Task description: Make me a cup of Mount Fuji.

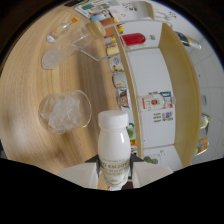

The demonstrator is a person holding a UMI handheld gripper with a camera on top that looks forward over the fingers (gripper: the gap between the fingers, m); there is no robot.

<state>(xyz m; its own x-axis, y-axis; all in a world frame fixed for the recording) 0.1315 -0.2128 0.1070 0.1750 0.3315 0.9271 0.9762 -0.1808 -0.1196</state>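
Tongs [115, 172] clamp white bottle [114, 147] at its label, bottom centre of frame, w/ ice cup [64, 112] to its left (cap on). Risk: smooth bottle slips if grip loosens, hitting cup.

A bottle [113, 147] stands upright between the gripper [114, 176] fingers, which press its sides. Left of it, on the table [25, 90], sits a glass [64, 111] with ice [65, 112] in it. Farther off lies a cup [67, 45], tipped. Right of the bottle is a shelf [150, 80].
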